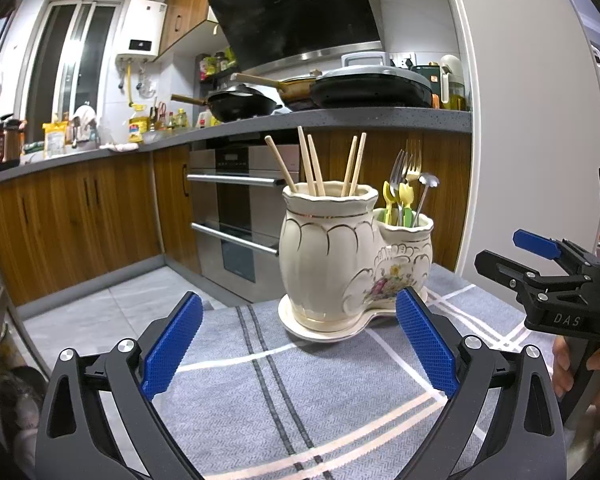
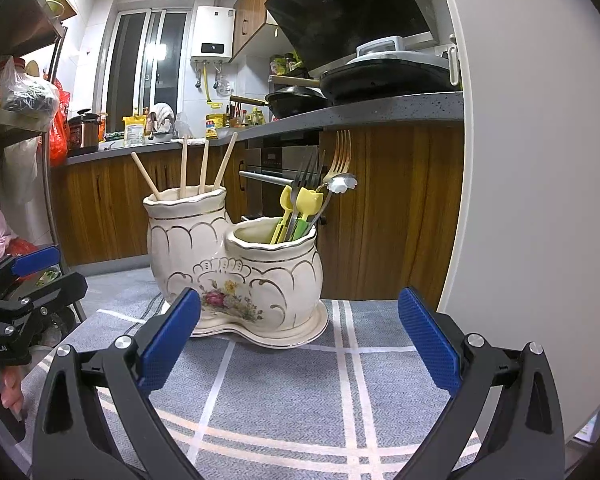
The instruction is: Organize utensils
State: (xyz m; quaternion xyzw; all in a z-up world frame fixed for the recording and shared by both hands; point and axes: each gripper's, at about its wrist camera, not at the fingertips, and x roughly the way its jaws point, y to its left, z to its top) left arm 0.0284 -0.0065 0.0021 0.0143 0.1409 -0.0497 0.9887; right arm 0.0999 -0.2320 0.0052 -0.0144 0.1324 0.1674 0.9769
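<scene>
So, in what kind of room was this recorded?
A home kitchen, most likely: pans sit on the counter beneath a range hood, and a built-in oven stands behind the ceramic utensil holder.

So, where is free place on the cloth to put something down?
The grey checked cloth is bare between the ceramic holder and both open grippers, left and right. Both holder compartments are crowded: chopsticks, forks.

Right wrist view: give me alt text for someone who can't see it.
A cream ceramic two-compartment utensil holder stands on a grey checked cloth, wooden chopsticks in its taller pot, forks and yellow plastic utensils in the shorter. The open right gripper frames it, empty; the left gripper shows at left.
</scene>
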